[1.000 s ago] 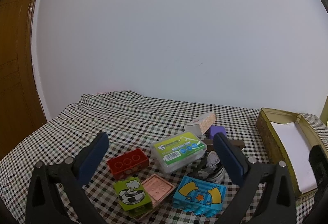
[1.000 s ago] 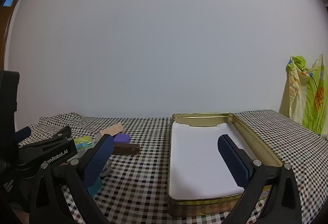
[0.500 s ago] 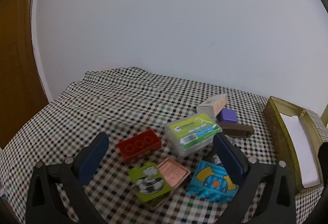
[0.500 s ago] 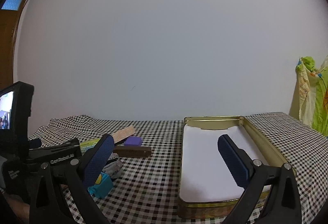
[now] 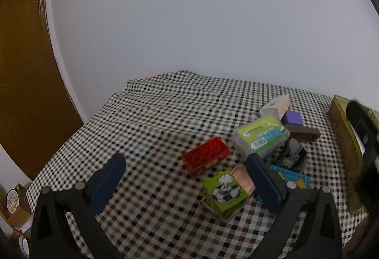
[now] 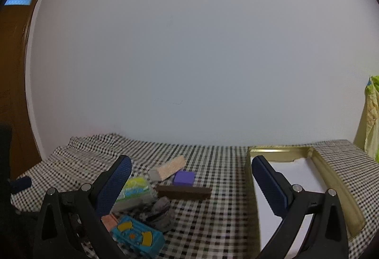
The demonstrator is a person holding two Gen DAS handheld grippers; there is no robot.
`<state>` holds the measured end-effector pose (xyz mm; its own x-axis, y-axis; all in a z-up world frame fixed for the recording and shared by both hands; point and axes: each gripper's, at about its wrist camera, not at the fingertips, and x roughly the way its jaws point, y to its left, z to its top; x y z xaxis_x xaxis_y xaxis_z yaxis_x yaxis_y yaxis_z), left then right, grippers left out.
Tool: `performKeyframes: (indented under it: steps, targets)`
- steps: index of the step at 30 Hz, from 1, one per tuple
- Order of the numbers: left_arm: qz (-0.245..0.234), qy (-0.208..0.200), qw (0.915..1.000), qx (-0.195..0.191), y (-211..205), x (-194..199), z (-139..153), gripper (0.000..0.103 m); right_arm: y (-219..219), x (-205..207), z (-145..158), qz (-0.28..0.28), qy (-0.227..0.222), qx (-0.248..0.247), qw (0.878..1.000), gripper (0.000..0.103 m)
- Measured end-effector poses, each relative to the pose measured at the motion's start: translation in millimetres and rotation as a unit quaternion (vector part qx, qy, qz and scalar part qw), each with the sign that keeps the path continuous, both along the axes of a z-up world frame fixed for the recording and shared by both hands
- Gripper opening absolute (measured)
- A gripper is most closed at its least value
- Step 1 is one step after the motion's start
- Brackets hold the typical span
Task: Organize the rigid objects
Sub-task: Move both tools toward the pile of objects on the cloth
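Since a second ago you have swung both grippers leftward: in the left wrist view the pile of objects has slid from centre to the right, and in the right wrist view the gold tin has moved from the middle to the right edge.

Your left gripper (image 5: 186, 178) has its jaws spread wide and holds nothing, hanging above the checked cloth (image 5: 151, 131) that covers the counter. Nearest its right finger lies the green block with a football picture (image 5: 225, 191), touching a pink tile (image 5: 242, 178) beside it. A blue block with yellow shapes (image 5: 293, 178) sits just right of that finger. Slightly farther, the red studded brick (image 5: 205, 157) lies to the left of the pile. Behind it rests the clear case with a green label (image 5: 261, 138), leaning over a dark crumpled thing (image 5: 293, 152) that is too blurred to name. Beyond these come the brown bar (image 5: 304, 134), the purple block (image 5: 293, 118) and the pale long box (image 5: 276, 107), close together.

Your right gripper (image 6: 191, 188) is also wide open and empty. Under its left finger you see the same blue block (image 6: 138, 236), then the clear case (image 6: 136, 190), the brown bar (image 6: 183, 192), the purple block (image 6: 184, 177) and the pale box (image 6: 167, 168) farthest. The gold tin (image 6: 338, 190) stands well to the right of the pile, white inside, with the right finger in front of its left wall. A wooden door (image 5: 21, 83) stands far left.
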<state>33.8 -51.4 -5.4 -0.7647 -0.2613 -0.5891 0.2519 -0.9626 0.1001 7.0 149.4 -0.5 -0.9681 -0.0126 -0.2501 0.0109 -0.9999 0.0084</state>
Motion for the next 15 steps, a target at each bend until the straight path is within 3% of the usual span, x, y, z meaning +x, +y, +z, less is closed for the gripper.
performKeyframes:
  steps: [5,15]
  targets:
    - [-0.005,-0.012,0.9999,-0.006,9.4,-6.6,-5.2,0.103,4.7,-2.1,-12.6,0.009,-0.021,-0.012,1.0,0.103]
    - [-0.017,-0.031,0.9994,-0.002,14.4,-11.3,-11.6,0.103,21.6,-1.6,-9.5,-0.006,-0.03,-0.023,0.999,0.102]
